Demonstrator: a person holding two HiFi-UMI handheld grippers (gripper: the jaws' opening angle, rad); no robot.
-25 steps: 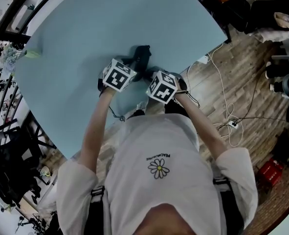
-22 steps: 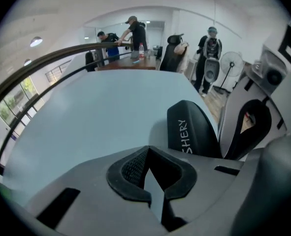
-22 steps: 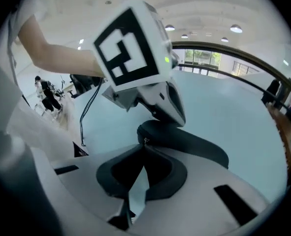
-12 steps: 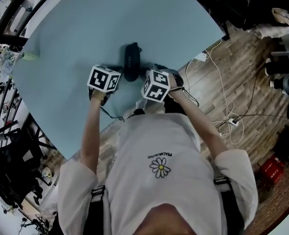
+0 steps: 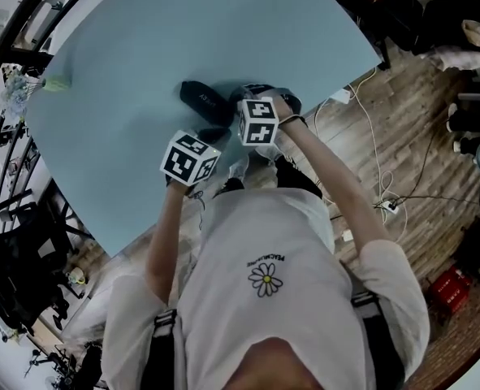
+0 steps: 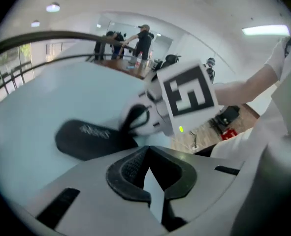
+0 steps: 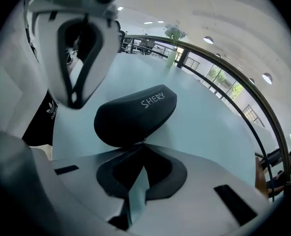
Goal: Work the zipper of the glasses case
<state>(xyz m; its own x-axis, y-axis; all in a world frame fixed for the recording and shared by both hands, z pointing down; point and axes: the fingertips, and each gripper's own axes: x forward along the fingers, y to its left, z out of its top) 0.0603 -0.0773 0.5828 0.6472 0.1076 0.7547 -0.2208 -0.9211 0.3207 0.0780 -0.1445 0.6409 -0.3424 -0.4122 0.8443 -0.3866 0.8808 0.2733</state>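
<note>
The glasses case (image 5: 203,97) is laid on the table (image 5: 142,39), close to its near edge. The right gripper (image 7: 144,146) is closed on the zipper tab (image 7: 144,141) at the case's end. The left gripper (image 6: 146,151) is held shut and empty, nearer that edge.

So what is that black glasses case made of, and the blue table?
The glasses case is likely a hard shell covered in matte black fabric or faux leather; it holds a domed shape with little shine. The table is probably smooth laminate or painted board; flat, even light blue with a soft sheen.
</note>
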